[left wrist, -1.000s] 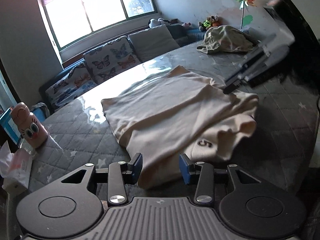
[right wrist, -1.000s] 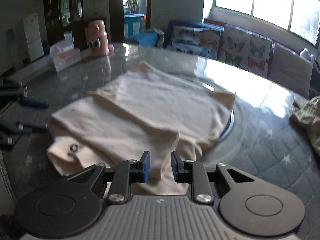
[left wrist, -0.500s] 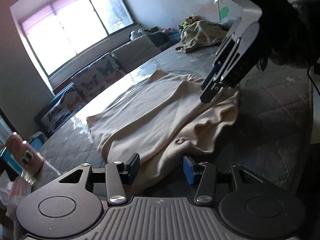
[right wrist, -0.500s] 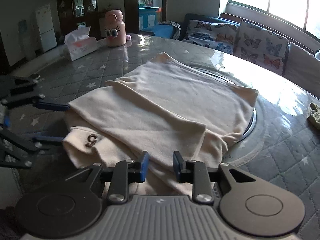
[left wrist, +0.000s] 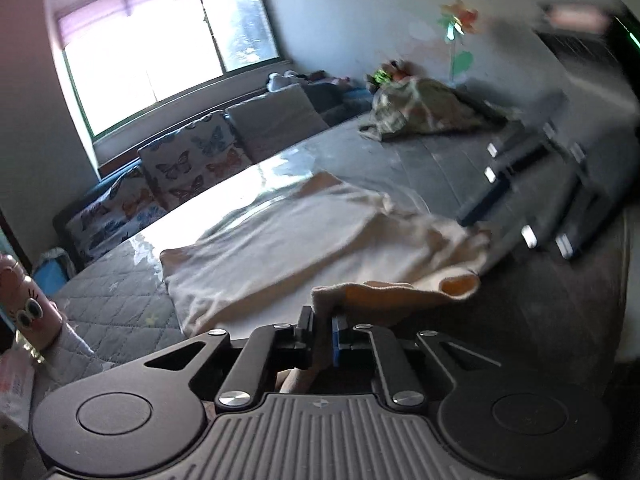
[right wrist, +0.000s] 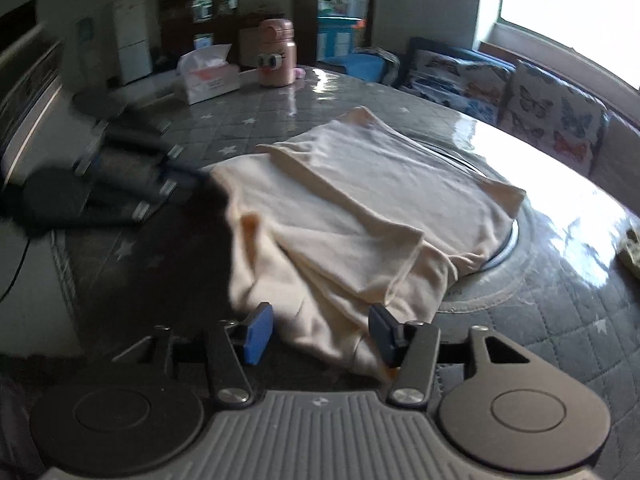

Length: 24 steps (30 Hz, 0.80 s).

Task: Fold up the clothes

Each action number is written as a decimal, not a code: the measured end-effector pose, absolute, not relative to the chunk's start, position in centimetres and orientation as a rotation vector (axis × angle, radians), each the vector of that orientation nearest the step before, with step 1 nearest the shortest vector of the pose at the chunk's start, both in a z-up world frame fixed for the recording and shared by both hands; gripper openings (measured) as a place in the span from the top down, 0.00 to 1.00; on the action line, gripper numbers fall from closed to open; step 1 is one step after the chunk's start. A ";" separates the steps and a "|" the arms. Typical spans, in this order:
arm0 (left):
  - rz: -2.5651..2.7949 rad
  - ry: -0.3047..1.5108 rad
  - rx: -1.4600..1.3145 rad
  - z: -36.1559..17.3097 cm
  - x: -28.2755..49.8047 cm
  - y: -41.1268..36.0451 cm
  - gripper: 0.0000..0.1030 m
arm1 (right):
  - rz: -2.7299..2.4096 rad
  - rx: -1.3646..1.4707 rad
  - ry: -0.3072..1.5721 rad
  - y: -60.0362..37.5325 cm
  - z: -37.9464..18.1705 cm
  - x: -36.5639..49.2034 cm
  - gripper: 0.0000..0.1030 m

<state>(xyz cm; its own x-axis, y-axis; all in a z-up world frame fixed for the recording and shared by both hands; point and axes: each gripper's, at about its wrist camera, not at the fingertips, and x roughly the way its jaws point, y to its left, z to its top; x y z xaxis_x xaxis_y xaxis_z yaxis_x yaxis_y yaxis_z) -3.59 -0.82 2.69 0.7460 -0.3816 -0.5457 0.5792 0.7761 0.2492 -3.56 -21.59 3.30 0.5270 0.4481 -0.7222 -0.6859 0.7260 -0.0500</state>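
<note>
we see the cream garment (right wrist: 360, 200) lying partly folded on the grey quilted table (right wrist: 560, 320), over the round inset near the table's middle, with its loose end bunched toward the near edge.

left gripper (left wrist: 321, 330): jaws pinched together on a fold of the garment (left wrist: 280, 240) at its near edge; cloth stands up between the pads and trails off to the right, where a sleeve opening (left wrist: 460, 286) shows. we read this as a firm clamp on the fabric.

right gripper (right wrist: 320, 330): jaws opening, standing well apart. the garment's near hem lies between them; the right pad sits against the cloth's edge, the left pad looks clear of it. we do not read this as a grip.

in the right wrist view the left gripper (right wrist: 176, 172) is blurred at the garment's left edge.

elsewhere on the table: a pink bottle with cartoon eyes (right wrist: 276, 54), a tissue box (right wrist: 208, 74) just beside it, and a camouflage-patterned garment (left wrist: 416, 110) heaped at the far side. butterfly-print cushions (left wrist: 188, 164) line a sofa under the window (left wrist: 168, 52).
</note>
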 end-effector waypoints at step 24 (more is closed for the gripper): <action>-0.479 0.494 0.514 0.8 -5.2 0.9 0.65 | 0.678 -0.160 0.706 -21.3 3.9 -0.5 0.89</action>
<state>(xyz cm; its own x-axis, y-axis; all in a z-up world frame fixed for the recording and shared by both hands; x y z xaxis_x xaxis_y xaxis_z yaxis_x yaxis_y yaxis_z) -5.22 0.90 0.85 0.7776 -0.3027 -0.5511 0.5415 0.7678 0.3423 -0.51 -21.26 3.86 0.5589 0.5208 -0.6453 -0.6244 0.7764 0.0858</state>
